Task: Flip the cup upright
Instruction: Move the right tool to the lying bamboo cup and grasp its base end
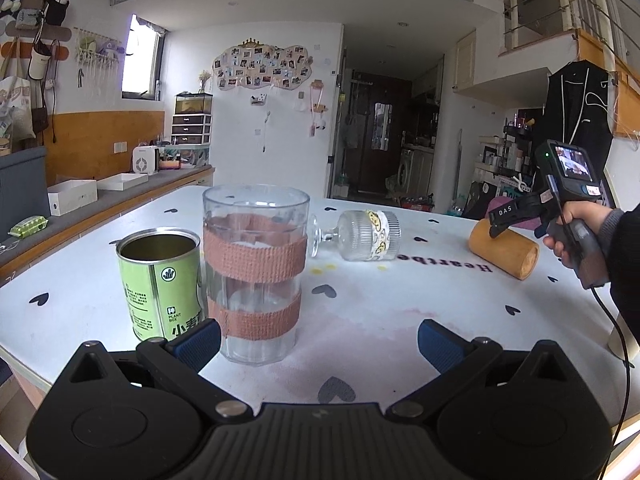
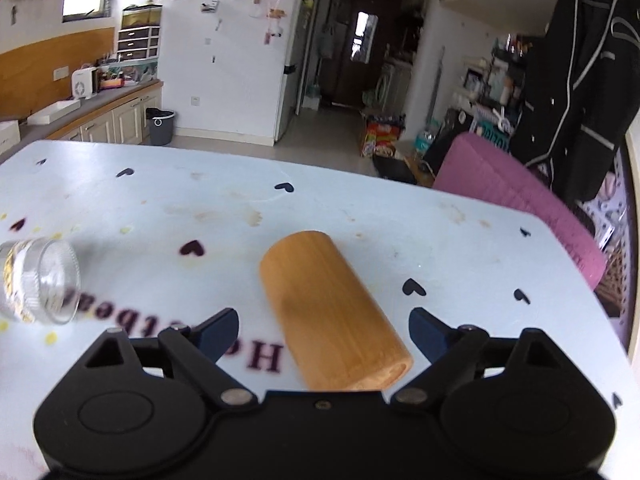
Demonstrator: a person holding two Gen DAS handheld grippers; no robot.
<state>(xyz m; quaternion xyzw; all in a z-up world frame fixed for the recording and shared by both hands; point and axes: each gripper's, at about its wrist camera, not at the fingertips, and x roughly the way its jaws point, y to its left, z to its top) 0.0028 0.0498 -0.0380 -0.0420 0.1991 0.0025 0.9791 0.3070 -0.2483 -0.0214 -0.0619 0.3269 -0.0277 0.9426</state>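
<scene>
A wooden cup (image 2: 332,312) lies on its side on the white table (image 2: 360,216). My right gripper (image 2: 324,332) is open, with a finger on either side of the cup's near end and not touching it. In the left wrist view the same cup (image 1: 504,250) lies at the right with the right gripper (image 1: 516,216) over it. A ribbed stemmed glass (image 1: 368,236) with smiley tape also lies on its side; its mouth shows in the right wrist view (image 2: 40,280). My left gripper (image 1: 320,340) is open and empty, low over the table.
A clear glass mug (image 1: 256,276) with pink woven bands stands upright just ahead of my left finger. A green open tin (image 1: 160,284) stands to its left. A counter (image 1: 100,196) runs along the far left. A pink seat (image 2: 520,200) stands beyond the table's right edge.
</scene>
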